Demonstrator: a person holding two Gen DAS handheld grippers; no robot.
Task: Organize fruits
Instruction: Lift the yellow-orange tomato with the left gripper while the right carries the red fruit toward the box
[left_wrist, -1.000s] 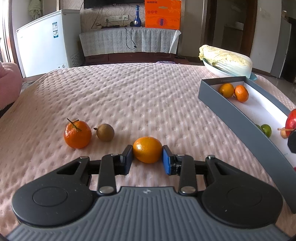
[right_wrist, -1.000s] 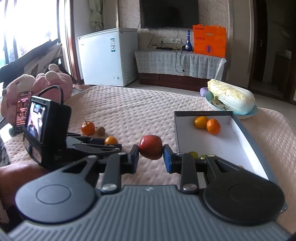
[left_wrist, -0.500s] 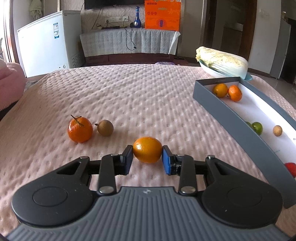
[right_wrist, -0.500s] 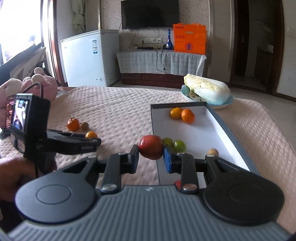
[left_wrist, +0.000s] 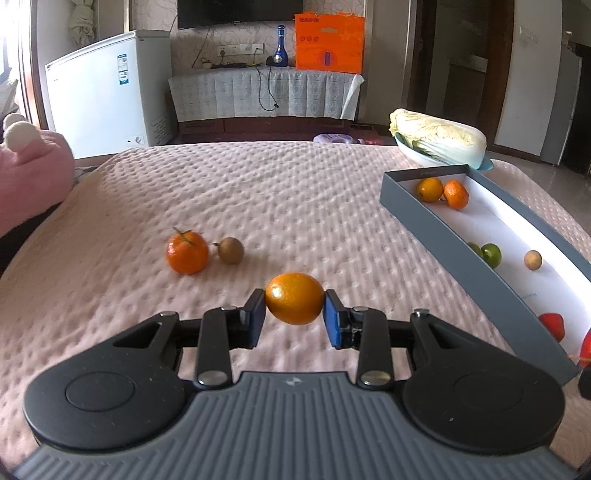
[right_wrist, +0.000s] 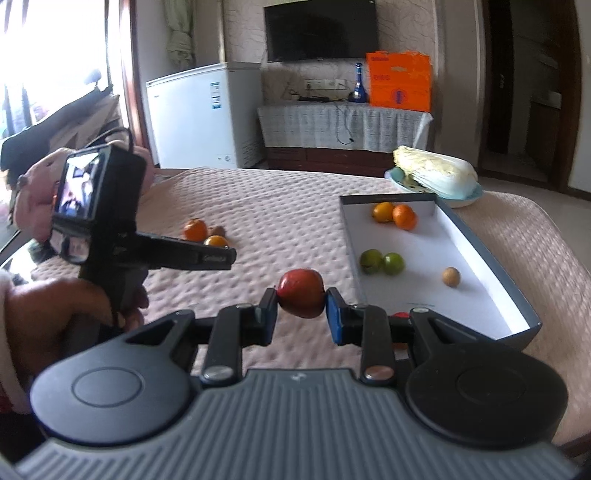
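My left gripper (left_wrist: 294, 310) is shut on an orange (left_wrist: 294, 297) and holds it above the pink cover. A tangerine with a stem (left_wrist: 187, 252) and a small brown fruit (left_wrist: 230, 250) lie on the cover beyond it to the left. My right gripper (right_wrist: 301, 304) is shut on a red apple (right_wrist: 301, 297), just left of the grey box (right_wrist: 491, 258). The box (left_wrist: 443, 229) holds two oranges (right_wrist: 393, 215), two green fruits (right_wrist: 382, 261), a small brown fruit (right_wrist: 451, 276) and a red fruit (left_wrist: 552, 325).
A cabbage on a plate (left_wrist: 437, 142) sits beyond the box's far end. A pink plush toy (left_wrist: 29, 177) lies at the left edge. The left gripper and the hand holding it (right_wrist: 122, 251) show in the right wrist view. A white freezer (left_wrist: 107, 103) stands behind.
Both grippers rose with their fruit still held. The right gripper moved back and left from the box's edge, and the apple hangs higher above the cover.
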